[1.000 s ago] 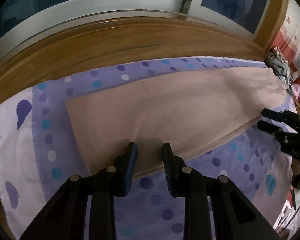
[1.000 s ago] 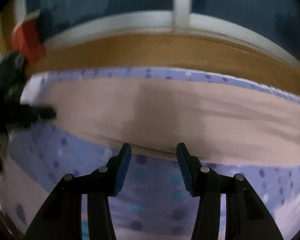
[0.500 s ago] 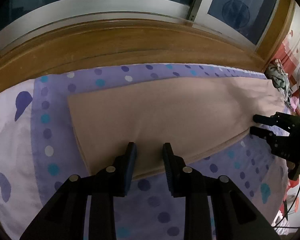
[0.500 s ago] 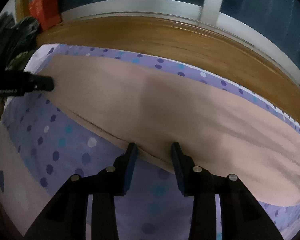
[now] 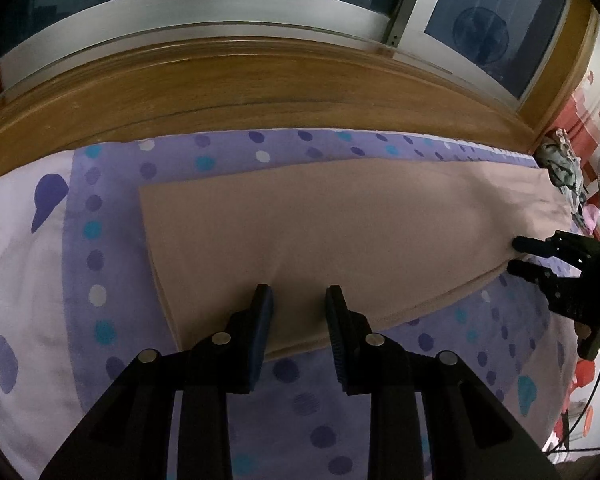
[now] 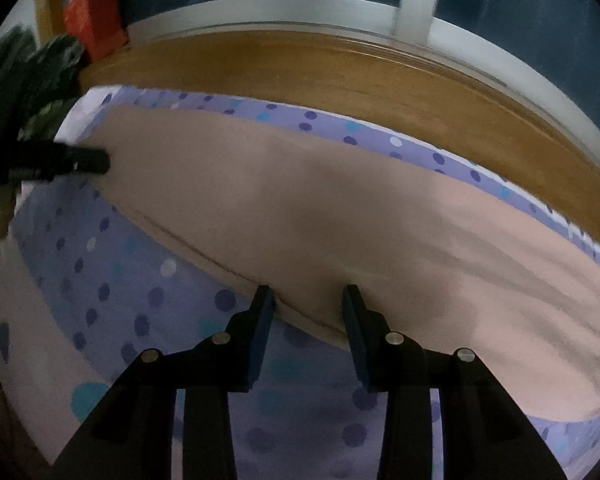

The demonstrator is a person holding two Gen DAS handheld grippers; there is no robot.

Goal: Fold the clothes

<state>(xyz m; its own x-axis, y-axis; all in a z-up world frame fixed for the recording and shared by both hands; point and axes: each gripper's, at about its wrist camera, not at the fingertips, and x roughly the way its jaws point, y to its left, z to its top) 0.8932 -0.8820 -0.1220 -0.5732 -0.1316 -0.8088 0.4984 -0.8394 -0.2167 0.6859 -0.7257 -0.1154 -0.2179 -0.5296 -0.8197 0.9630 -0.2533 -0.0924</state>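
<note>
Cloth: the tan cloth lay flat on the dotted bed sheet, long edge by your grippers
Left gripper: you held it apart over that edge, ready to pinch
Right gripper: apart too, same reason

Bare bedsheet nearside; wooden ledge behind
</note>
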